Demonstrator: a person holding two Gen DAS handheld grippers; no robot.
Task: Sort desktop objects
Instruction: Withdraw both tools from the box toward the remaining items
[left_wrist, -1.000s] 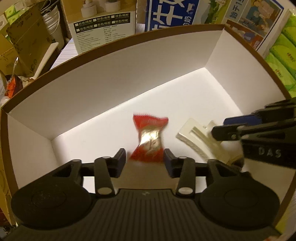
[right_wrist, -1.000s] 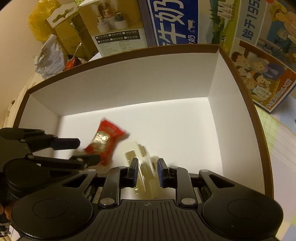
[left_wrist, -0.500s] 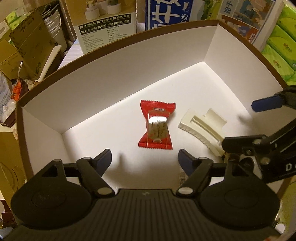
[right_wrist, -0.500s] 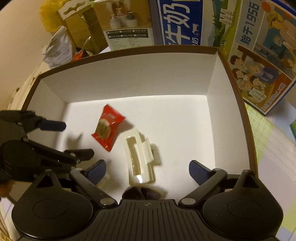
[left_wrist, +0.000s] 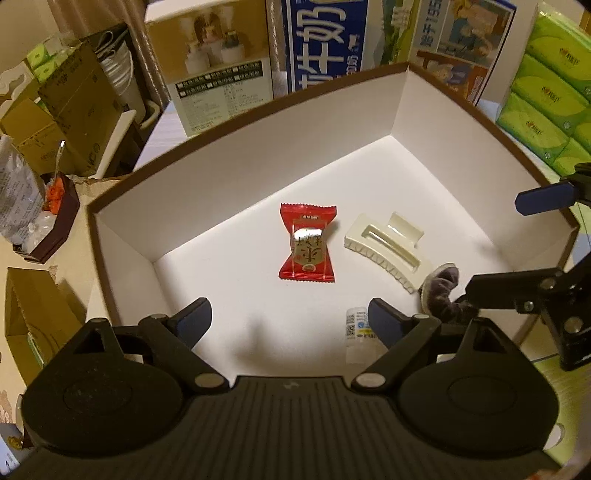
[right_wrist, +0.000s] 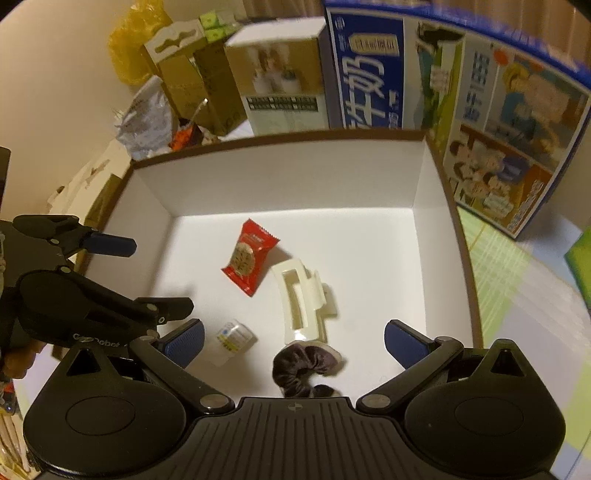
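Note:
A white box with a brown rim (left_wrist: 258, 110) (right_wrist: 280, 138) holds a red candy packet (left_wrist: 307, 243) (right_wrist: 249, 256), a cream hair claw clip (left_wrist: 386, 246) (right_wrist: 301, 299), a dark purple scrunchie (left_wrist: 443, 295) (right_wrist: 301, 367) and a small clear labelled bottle (left_wrist: 358, 332) (right_wrist: 232, 338). My left gripper (left_wrist: 290, 319) (right_wrist: 147, 273) hovers above the box's near left part, its jaws still opening with nothing between them. My right gripper (right_wrist: 293, 341) (left_wrist: 517, 243) hangs over the near right part, jaws opening wide, and grips nothing; the clip and scrunchie lie below.
Printed cartons (left_wrist: 317, 44) (right_wrist: 369, 74) stand behind the box. Green tissue packs (left_wrist: 546, 96) are stacked at the right. Cardboard boxes (left_wrist: 66, 107), a plastic bag (right_wrist: 147, 114) and a dark tray of small items (left_wrist: 51, 218) crowd the left side.
Both grippers let go: the candy packet and the claw clip dropped onto the box floor. Both sets of jaws spread wide, and both grippers rose and drew back from the box.

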